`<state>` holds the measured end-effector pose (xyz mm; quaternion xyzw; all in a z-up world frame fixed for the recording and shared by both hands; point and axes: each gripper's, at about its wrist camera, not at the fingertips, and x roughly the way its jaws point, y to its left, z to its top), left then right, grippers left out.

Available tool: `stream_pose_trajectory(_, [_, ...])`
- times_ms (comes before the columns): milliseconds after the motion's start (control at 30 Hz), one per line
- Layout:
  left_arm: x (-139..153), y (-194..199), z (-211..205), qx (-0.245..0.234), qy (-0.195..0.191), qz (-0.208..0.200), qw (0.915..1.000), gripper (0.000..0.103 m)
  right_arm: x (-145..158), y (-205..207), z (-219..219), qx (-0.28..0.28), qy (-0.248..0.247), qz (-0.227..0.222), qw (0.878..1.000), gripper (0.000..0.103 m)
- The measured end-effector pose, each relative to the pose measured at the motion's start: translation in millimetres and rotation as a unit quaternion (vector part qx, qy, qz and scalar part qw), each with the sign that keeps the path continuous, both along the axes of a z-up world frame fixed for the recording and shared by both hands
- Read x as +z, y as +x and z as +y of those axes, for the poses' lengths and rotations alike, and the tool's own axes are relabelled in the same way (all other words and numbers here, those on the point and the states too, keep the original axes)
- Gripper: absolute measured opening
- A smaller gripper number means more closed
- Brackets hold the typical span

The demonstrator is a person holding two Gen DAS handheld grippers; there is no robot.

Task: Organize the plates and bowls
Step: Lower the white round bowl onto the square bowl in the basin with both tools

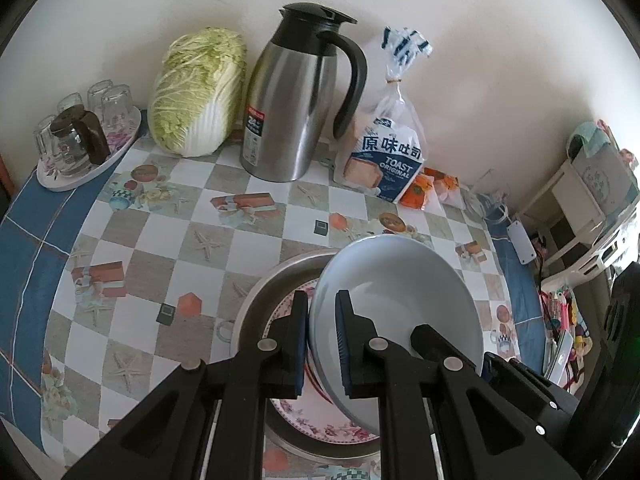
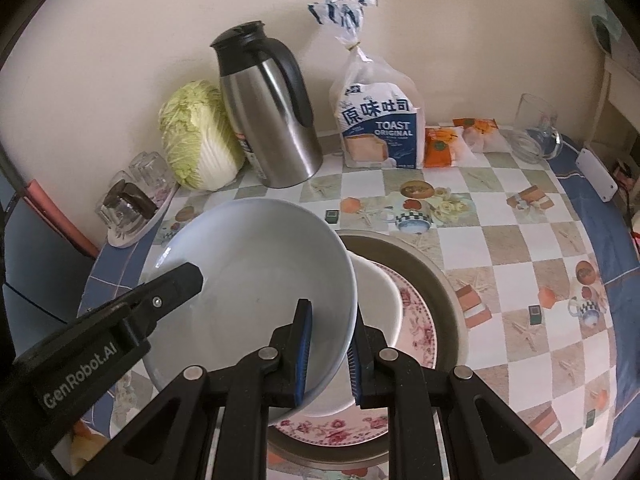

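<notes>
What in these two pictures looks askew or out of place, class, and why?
The pale blue bowl stands out: it is tilted steeply, pinched at opposite rims by the left gripper and right gripper, above the floral plate in the metal pan. Nothing looks spilled or broken.

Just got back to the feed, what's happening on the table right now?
Both grippers are clamped on the rim of one pale blue bowl, the left gripper on one side and the right gripper on the opposite side. The bowl hangs tilted over a metal basin that already holds a floral plate with a white dish on it. It is not yet set down on the stack.
</notes>
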<state>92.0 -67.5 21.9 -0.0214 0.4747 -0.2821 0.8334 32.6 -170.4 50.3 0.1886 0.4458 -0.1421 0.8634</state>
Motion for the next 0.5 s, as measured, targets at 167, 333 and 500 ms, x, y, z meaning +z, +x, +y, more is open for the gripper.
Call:
stream_pose_trajectory(167, [-4.4,-0.3,-5.9,-0.006,0.005,0.002,1.0,0.013,-3.1,-0.7,-6.3,-0.007,-0.002,0.004,1.0,0.018])
stream_pose_trajectory(333, [-10.3,0.5,-10.5,-0.008,0.013,0.01,0.9998,0.013,-7.5,-0.8,-11.0,-0.011,0.001,0.009,1.0,0.018])
stream_pose_trajectory(500, [-15.6,1.0,-14.6,-0.012,0.022,0.015,0.9996,0.013,-9.8,-0.7,-13.3,-0.015,0.0,0.012,1.0,0.018])
